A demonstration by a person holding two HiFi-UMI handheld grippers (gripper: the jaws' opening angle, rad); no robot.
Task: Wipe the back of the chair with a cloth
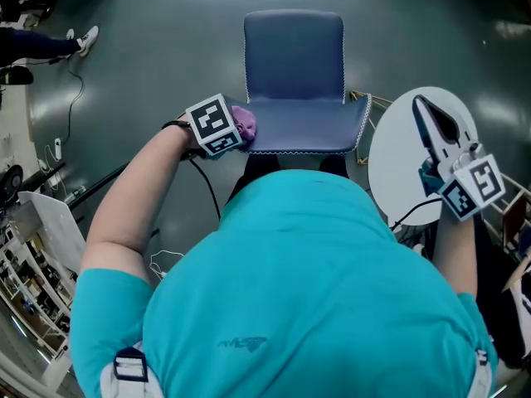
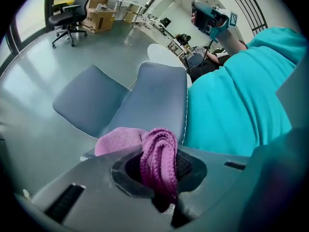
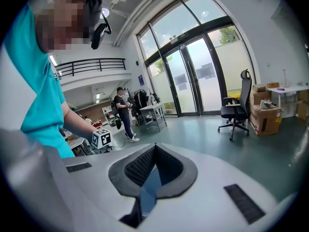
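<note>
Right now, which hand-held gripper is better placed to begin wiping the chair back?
Left. The left hand-held gripper is shut on the purple knitted cloth, at the left edge of the blue padded chair back. The right hand-held gripper holds nothing and is off over the round white table.

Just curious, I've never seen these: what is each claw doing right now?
Left claw: closed on the purple cloth.
Right claw: closed, empty.
</note>
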